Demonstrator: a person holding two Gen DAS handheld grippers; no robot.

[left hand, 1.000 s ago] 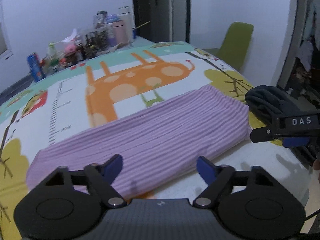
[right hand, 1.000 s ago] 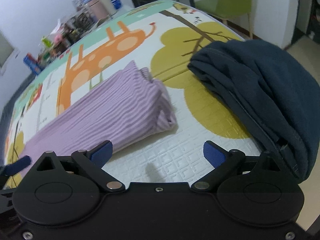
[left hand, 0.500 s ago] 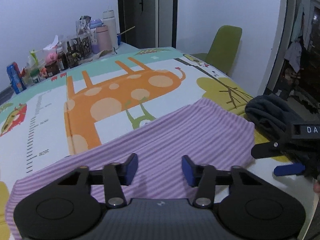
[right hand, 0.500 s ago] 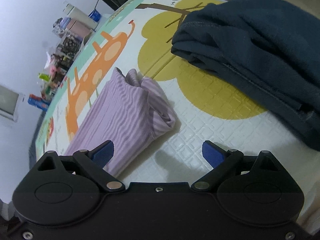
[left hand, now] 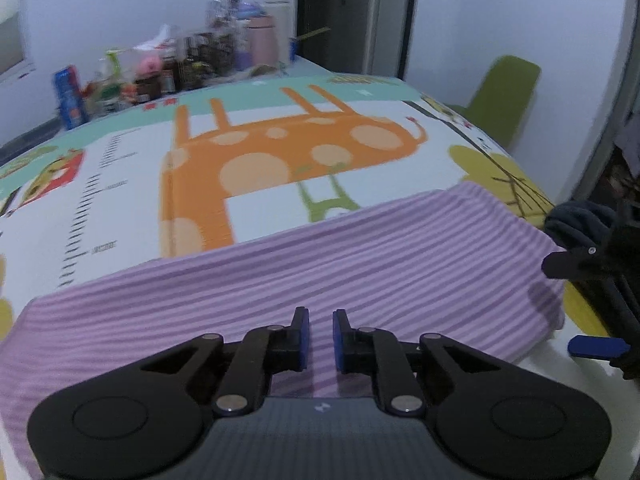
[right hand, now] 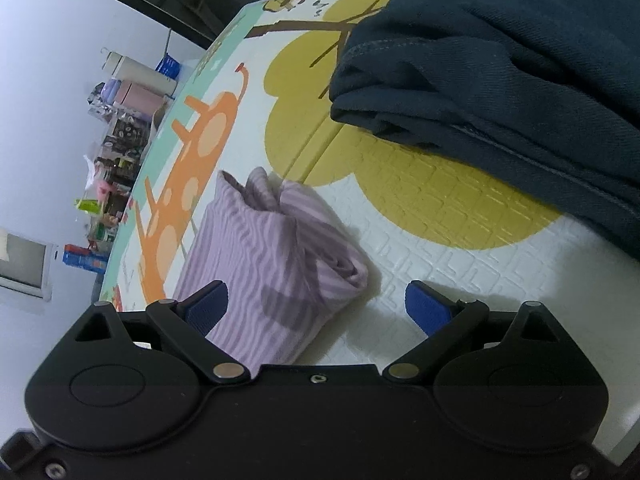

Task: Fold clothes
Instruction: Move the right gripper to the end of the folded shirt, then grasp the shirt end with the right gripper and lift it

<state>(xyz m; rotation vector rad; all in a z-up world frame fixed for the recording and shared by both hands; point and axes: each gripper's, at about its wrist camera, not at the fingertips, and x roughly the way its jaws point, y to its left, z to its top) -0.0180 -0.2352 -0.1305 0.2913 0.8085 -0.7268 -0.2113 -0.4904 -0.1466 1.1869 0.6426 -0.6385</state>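
The left gripper [left hand: 321,334] has its blue pads drawn almost together, a narrow slit between them, low over the near edge of the purple striped garment [left hand: 320,264]; whether any cloth is caught in that slit I cannot tell, since the pads hide the spot. The right gripper [right hand: 316,304] is spread wide with nothing between its fingers, poised at the rolled right end of the same garment [right hand: 276,256], one pad over the stripes and the other over bare mat. The garment lies as a long folded band across the near part of the play mat [left hand: 120,184] that covers the table, its right end close to the table's right edge, where a dark navy garment [right hand: 500,80] is heaped, near but apart from it. The risk, as I judge it: if the left pads have pinched only the top layer, lifting would peel the fold open rather than carry it; and the right end is bunched (several loose layers curl there), so a wide grab could take an uneven share and skew the next fold, or drag the band toward the navy heap. At the far left corner of the table stands a blurred cluster of bottles and jars [left hand: 180,68]; their contents cannot be made out.
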